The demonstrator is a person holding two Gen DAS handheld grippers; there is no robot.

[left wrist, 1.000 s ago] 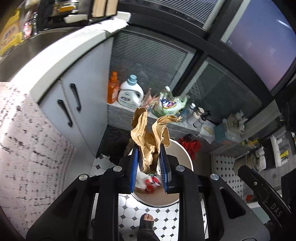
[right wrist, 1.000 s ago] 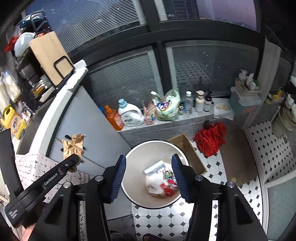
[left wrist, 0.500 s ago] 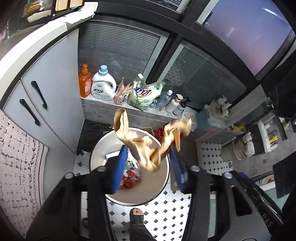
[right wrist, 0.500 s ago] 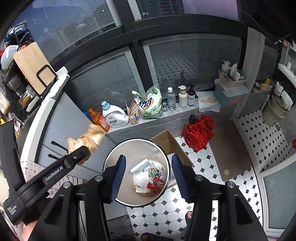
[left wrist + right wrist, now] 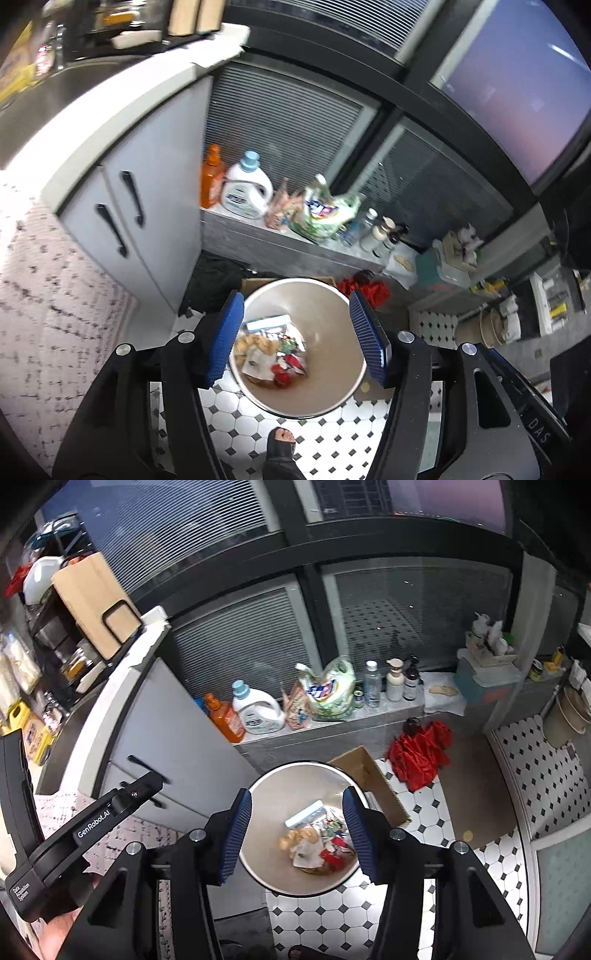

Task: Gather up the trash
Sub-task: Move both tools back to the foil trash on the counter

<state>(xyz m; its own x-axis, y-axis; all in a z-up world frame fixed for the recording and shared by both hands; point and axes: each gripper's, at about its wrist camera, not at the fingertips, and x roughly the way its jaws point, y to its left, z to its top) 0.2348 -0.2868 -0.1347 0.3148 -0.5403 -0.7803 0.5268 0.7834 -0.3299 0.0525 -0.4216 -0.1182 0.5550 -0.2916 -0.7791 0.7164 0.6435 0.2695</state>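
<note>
Both grippers hang over the bin (image 5: 334,314), looking straight down into it. Left gripper (image 5: 295,341): jaws spread wide, nothing between the blue pads (image 5: 225,339). Right gripper (image 5: 297,836): jaws likewise spread and bare.

Trash (image 5: 271,354) lies heaped at the bottom of the bin: a tan crumpled paper (image 5: 255,341), white scraps, red bits, a pale flat packet toward the far wall. Right view shows the same heap (image 5: 317,843), the paper (image 5: 301,836) at its left edge.

Only the right view shows the left gripper's body (image 5: 85,830) from the side, lettered, reaching in from the lower left, plus a cutting board (image 5: 94,598) on a rack and the flattened cardboard (image 5: 369,781) beside the bin. Only the left view shows a sandalled foot (image 5: 280,443) on the tiled floor just below the bin, and the two cabinet handles (image 5: 131,197).

Both views catch the ledge (image 5: 280,243) with an orange bottle (image 5: 212,177), a white jug (image 5: 245,192), a plastic bag (image 5: 327,214), and a red cloth (image 5: 421,753) on the floor.

Left view is smeared with blur at its upper left; labels unreadable. Gripper frames hide the bin's near side rims. The heap's small items are too jumbled to name.
</note>
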